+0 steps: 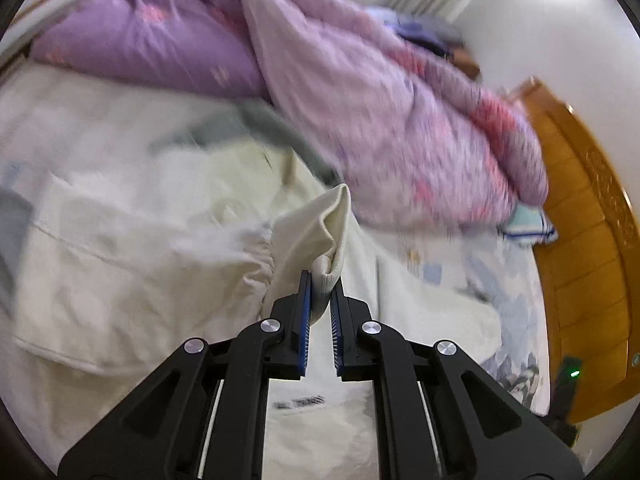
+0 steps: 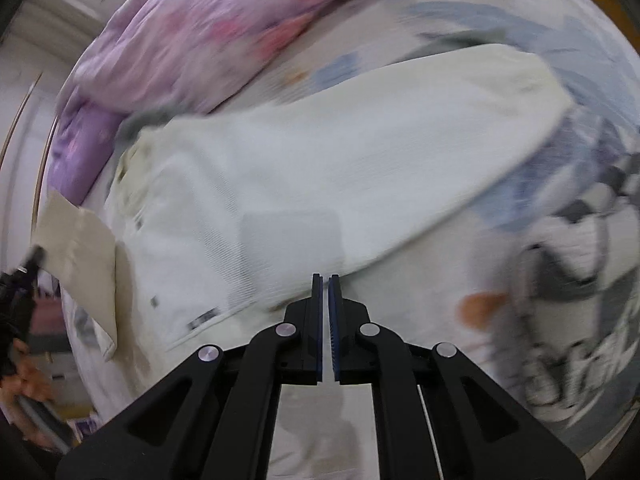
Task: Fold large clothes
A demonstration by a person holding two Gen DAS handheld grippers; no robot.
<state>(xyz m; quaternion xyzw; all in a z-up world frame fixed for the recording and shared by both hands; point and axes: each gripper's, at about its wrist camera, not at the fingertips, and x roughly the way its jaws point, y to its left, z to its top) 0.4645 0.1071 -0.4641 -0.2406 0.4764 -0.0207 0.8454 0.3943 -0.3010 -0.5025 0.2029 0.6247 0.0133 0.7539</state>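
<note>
The left tool (image 1: 322,280) pinches the cream garment's cuff (image 1: 332,240); the right tool (image 2: 325,280) (closed, empty) hangs above the garment (image 2: 320,168) beside the purple quilt (image 2: 192,40) on the bed (image 2: 560,240).

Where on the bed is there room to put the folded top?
Free patch: the patterned bedsheet past the cream garment, toward the wooden headboard. Crowded: the purple quilt heaped along the far side, and the garment in the middle.
</note>
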